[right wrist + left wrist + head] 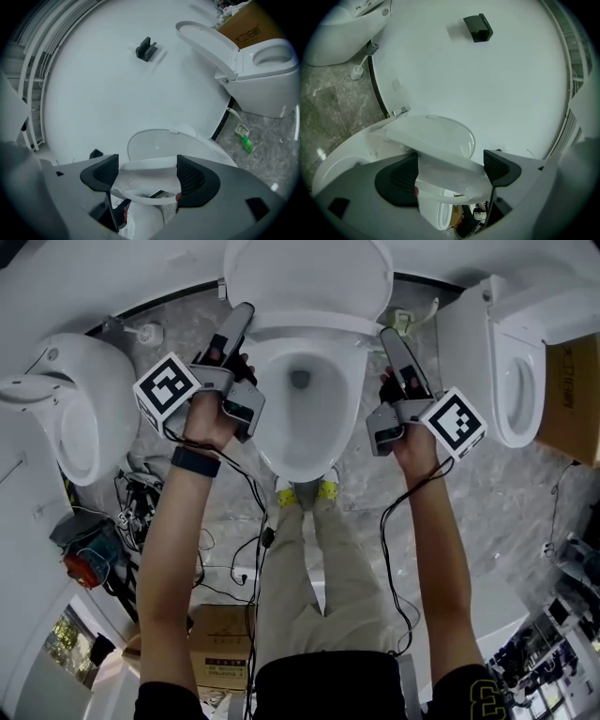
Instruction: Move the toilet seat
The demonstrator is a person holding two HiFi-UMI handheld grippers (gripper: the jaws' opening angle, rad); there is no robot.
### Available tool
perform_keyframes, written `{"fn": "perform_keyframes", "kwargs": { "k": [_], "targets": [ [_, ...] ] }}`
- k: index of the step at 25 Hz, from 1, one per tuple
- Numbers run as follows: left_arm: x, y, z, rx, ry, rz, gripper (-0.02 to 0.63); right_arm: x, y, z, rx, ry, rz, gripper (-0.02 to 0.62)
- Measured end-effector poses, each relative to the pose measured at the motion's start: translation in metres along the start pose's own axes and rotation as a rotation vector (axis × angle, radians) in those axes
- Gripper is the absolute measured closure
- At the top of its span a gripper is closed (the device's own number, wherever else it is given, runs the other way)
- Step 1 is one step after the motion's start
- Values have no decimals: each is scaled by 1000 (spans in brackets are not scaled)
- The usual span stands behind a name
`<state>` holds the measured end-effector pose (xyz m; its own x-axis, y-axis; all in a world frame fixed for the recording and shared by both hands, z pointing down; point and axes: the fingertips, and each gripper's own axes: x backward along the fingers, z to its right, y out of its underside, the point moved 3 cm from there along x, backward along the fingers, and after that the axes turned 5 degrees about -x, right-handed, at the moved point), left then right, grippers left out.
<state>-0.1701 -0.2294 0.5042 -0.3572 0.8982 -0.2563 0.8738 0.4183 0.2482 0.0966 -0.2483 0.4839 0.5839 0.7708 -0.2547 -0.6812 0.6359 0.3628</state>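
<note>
Head view has you standing over the middle toilet (pixel 305 451), set against a white curved wall (pixel 487 84) on a grey marbled floor (pixel 525 512). Another toilet (pixel 80 409) stands at your left and a third (pixel 511 362) at your right, with a cardboard box (pixel 572 399) just beyond that one. The middle toilet's lid (pixel 307 282) is up, leaning toward the wall.

The toilet seat (pixel 267 395) rings the bowl below the lid, and you have a gripper on each side of it. Your left gripper (pixel 242 320) reaches along the seat's left side and your right gripper (pixel 392 341) along its right side.

In the left gripper view the seat's white rim fills the gap between the two dark pads (pixel 405 176) and touches both, so those jaws are clamped on the seat. The right gripper view shows the same: the rim spans from pad (pixel 104 174) to pad, and the jaws are grasping it. In both views the rim looks tilted up off the bowl.

A black bracket (pixel 478 28) sits high on the wall. Your yellow shoes (pixel 286 495) are at the base of the bowl.
</note>
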Motion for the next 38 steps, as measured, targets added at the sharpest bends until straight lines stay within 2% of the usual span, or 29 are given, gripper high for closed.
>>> {"fn": "perform_keyframes", "kwargs": {
  "k": [6,10,16,24,28,34,38],
  "targets": [
    [-17,-9,4,21,32,9,173,-16,-11,-1,-8,1,5,183],
    [-21,-16,3,12,13,17,173,-23,-13,-4,-3,-18,17,183],
    [-21,-11,4,24,22,15,173,-19,-17,-2,37,3,6,186],
    [-20,-12,5,18,22,10,173,-21,-18,-3,40,27,-5,189],
    [-18,-15,7,23,46,36,173,-25,-20,-8,59,24,-14,190],
    [-23,-18,7,-76,40,14,175,-36,-26,-6,68,41,0,190],
    [-54,-27,9,-111,27,11,175,-67,-48,-2,63,57,-2,192]
  ]
}}
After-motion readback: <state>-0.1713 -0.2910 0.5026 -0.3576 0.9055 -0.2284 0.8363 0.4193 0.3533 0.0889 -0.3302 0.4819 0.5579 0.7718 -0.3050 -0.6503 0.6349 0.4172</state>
